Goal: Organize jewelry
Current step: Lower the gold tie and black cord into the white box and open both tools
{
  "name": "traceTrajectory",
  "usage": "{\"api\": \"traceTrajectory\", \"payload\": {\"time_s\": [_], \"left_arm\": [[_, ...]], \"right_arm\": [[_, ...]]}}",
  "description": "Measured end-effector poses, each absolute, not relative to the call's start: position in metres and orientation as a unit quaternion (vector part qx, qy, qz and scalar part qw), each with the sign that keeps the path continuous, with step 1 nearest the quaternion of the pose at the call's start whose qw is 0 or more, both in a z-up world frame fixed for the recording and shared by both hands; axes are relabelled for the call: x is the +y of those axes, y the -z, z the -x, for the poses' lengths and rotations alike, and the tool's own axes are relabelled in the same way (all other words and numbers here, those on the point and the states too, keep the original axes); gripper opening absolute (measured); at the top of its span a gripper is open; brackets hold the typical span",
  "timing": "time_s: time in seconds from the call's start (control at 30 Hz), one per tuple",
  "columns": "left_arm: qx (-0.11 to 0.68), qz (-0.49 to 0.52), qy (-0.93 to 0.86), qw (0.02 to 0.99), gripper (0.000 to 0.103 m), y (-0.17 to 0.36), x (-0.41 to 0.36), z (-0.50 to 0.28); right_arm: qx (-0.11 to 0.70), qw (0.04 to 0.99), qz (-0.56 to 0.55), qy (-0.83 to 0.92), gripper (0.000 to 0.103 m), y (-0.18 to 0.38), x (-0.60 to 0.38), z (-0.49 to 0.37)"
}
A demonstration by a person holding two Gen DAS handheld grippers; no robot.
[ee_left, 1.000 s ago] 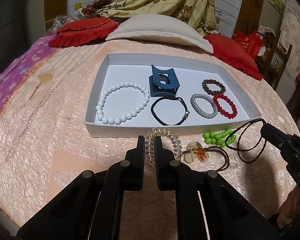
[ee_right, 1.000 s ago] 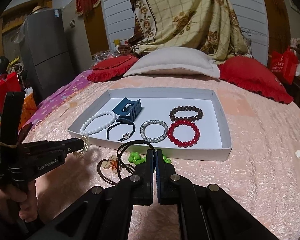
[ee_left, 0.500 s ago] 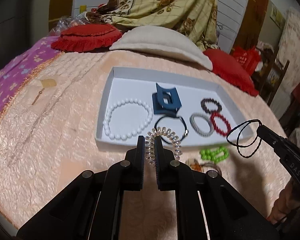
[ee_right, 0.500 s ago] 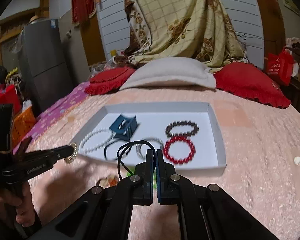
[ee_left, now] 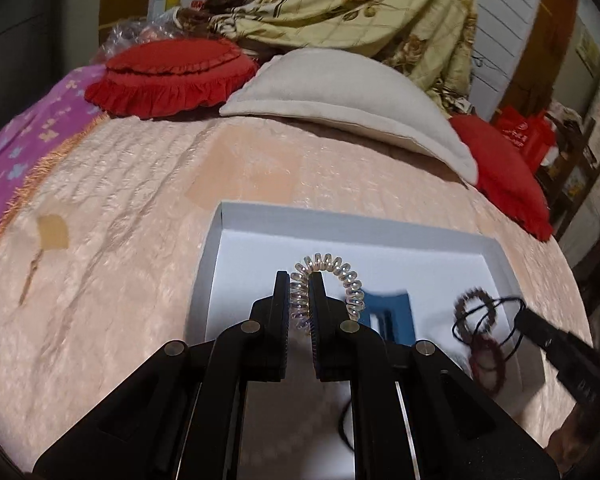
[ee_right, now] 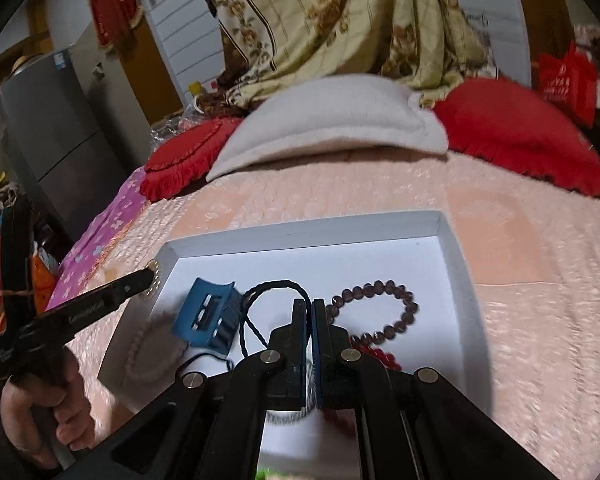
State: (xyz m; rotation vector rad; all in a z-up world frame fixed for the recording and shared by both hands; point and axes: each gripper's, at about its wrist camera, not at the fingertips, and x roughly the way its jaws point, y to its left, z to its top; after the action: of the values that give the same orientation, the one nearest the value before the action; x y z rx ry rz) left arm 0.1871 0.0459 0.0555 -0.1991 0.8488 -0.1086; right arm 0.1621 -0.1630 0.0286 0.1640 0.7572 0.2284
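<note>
My left gripper (ee_left: 299,280) is shut on a clear spiral hair tie (ee_left: 332,270), held above the left half of the white tray (ee_left: 216,248). In the right wrist view my right gripper (ee_right: 309,306) is shut on a black cord loop (ee_right: 274,286) that hangs over the tray (ee_right: 456,264). Inside the tray lie a blue hair claw (ee_right: 206,318), a brown bead bracelet (ee_right: 380,312), a red bead bracelet (ee_right: 384,358) and a white bead bracelet (ee_right: 148,344), the last two partly hidden. The right gripper's tip (ee_left: 518,314) and its cord (ee_left: 484,320) show at the right of the left view.
The tray sits on a peach bedspread (ee_left: 120,240). A beige pillow (ee_left: 340,92) and red cushions (ee_left: 172,76) lie behind it. A person's hand (ee_right: 40,412) grips the left gripper's handle (ee_right: 80,312). A grey fridge (ee_right: 56,128) stands left of the bed.
Both grippers have moved forward from the bedspread in front of the tray to over the tray, carrying the spiral tie and the black cord with them.
</note>
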Motion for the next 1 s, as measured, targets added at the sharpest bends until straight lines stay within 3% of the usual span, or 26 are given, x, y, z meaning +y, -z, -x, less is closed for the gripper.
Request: {"api": "traceTrajectory", "payload": {"time_s": [0.43, 0.5, 0.57, 0.6, 0.67, 0.7, 0.73, 1.0], "left_arm": [[0.463, 0.09, 0.0, 0.882, 0.009, -0.025, 0.042, -0.214], [0.462, 0.084, -0.001, 0.883, 0.015, -0.025, 0.04, -0.213], [0.461, 0.081, -0.005, 0.884, 0.028, -0.025, 0.04, -0.212], [0.458, 0.082, -0.007, 0.885, 0.034, -0.027, 0.041, -0.212], [0.452, 0.082, -0.009, 0.888, 0.035, -0.029, 0.041, -0.21], [0.451, 0.083, -0.01, 0.888, 0.035, -0.03, 0.042, -0.21], [0.45, 0.086, -0.01, 0.889, 0.035, -0.03, 0.043, -0.209], [0.428, 0.108, 0.001, 0.897, 0.035, -0.047, 0.037, -0.188]], "right_arm": [[0.421, 0.896, -0.104, -0.093, 0.002, -0.002, -0.151, -0.21], [0.422, 0.896, -0.105, -0.088, 0.002, -0.001, -0.152, -0.21], [0.42, 0.897, -0.107, -0.088, 0.003, -0.002, -0.155, -0.208], [0.419, 0.898, -0.108, -0.087, 0.005, -0.003, -0.156, -0.207], [0.416, 0.899, -0.108, -0.085, 0.015, -0.004, -0.158, -0.205], [0.414, 0.9, -0.105, -0.084, 0.028, -0.005, -0.158, -0.204], [0.41, 0.903, -0.1, -0.079, 0.034, -0.006, -0.158, -0.203], [0.365, 0.927, -0.027, -0.076, 0.034, -0.024, -0.171, -0.154]]}}
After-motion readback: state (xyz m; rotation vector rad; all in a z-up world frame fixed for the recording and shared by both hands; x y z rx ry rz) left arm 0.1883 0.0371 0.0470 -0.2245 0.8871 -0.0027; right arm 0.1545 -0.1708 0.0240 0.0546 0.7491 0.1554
